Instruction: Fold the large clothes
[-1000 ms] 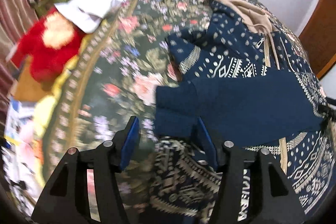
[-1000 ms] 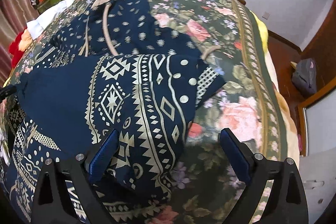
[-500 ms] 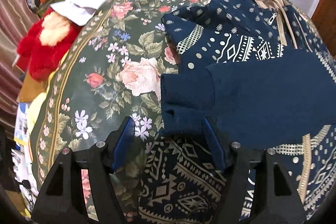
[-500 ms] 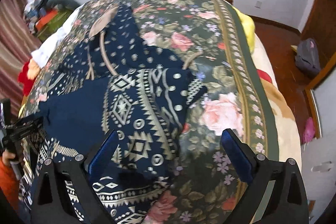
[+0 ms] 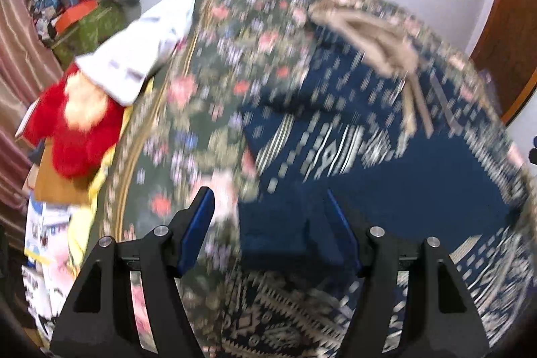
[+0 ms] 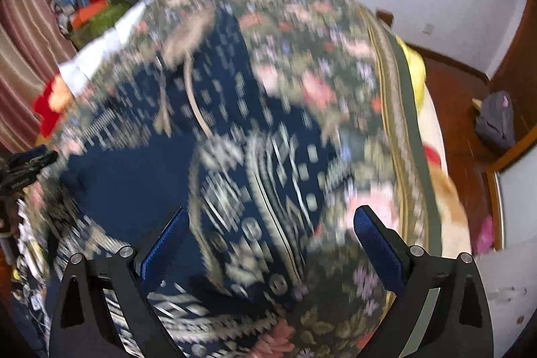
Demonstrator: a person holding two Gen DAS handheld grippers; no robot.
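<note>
A navy hooded jacket (image 5: 386,163) with cream geometric patterns and a tan hood lining lies on the floral bedspread (image 5: 208,83). Both sleeves are folded across its body. My left gripper (image 5: 268,217) is open and empty above the plain navy cuff of the left sleeve. My right gripper (image 6: 272,230) is open and empty above the patterned right sleeve (image 6: 255,176). The left gripper also shows at the left edge of the right wrist view (image 6: 23,166). Both views are blurred by motion.
A red plush toy (image 5: 70,130) and a white cloth (image 5: 141,56) lie at the bed's left edge. A cluttered pile (image 5: 77,9) sits in the far left corner. On the right are wooden floor, a grey bag (image 6: 496,119) and a white cabinet (image 6: 517,270).
Both grippers have pulled back and lifted away from the jacket, staying open. The views have tilted upward, showing more wall, and have turned blurry.
</note>
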